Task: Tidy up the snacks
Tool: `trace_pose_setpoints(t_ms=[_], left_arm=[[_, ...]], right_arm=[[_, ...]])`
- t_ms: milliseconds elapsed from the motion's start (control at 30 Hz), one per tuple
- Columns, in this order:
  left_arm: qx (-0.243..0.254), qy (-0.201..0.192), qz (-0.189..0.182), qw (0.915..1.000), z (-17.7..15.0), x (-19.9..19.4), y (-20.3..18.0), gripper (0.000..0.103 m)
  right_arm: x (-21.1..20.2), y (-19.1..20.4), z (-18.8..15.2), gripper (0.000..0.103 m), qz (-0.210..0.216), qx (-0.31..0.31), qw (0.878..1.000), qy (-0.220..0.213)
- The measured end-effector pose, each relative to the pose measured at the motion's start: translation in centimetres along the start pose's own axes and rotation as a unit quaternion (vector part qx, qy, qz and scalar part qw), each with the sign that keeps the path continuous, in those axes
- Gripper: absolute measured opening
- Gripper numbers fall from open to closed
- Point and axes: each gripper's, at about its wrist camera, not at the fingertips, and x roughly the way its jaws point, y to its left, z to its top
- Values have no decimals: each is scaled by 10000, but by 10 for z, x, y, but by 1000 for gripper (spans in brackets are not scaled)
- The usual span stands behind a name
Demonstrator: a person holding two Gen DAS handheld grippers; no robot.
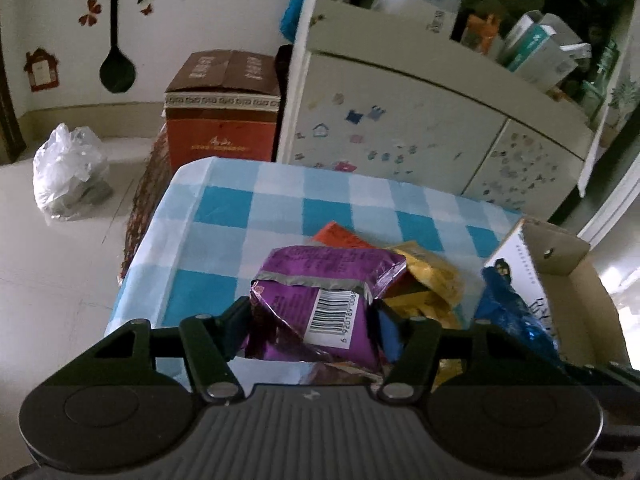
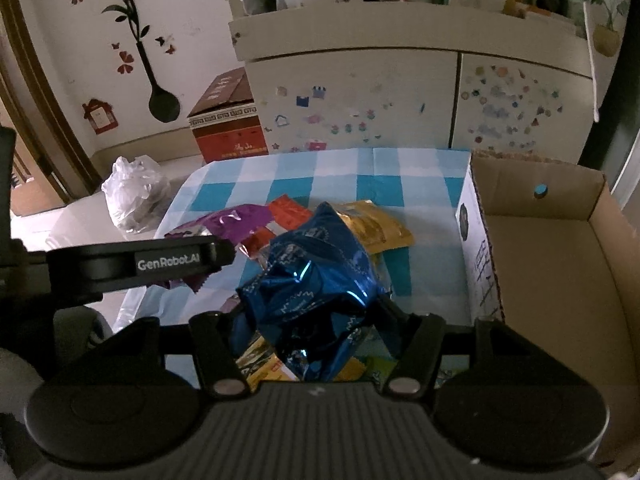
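The purple snack bag (image 1: 316,304) is pinched between the two fingers of the left gripper (image 1: 312,320), with its barcode facing the camera. The fingers are close together and squeeze the bag on both sides, and the bag looks lifted a little above the table. The blue snack bag (image 2: 312,280) is shiny and crinkly, and it sits between the fingers of the right gripper (image 2: 308,320), which press on it from both sides too. Just behind these bags lie a yellow bag (image 2: 376,224) and an orange-red packet (image 2: 288,210) on the blue and white checked tablecloth (image 2: 352,176). More small packets lie under the blue bag, but they are too hidden to tell apart. On the right side of the table stands an open cardboard box (image 2: 560,264), right beside the snacks. Behind the table is a white cupboard (image 2: 360,92) covered in little stickers. On the floor to the left are a red-brown carton (image 1: 224,120) and a white plastic bag (image 1: 68,168).
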Motion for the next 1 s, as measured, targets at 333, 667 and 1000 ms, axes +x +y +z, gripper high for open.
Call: trace_pose_setpoints(t_ms=[333, 667, 1000], left_arm=[[-1, -87, -115, 9999, -2, -6, -12, 69], [-44, -143, -183, 9997, -6, -13, -30, 69], [-93, -2, -630, 9980, -8, -10, -80, 69]], right_arm=[[-8, -3, 8, 62, -43, -122, 9998, -122], [-29, -28, 24, 62, -203, 35, 9991, -361], [-51, -73, 42, 62, -566, 311, 9963, -563]])
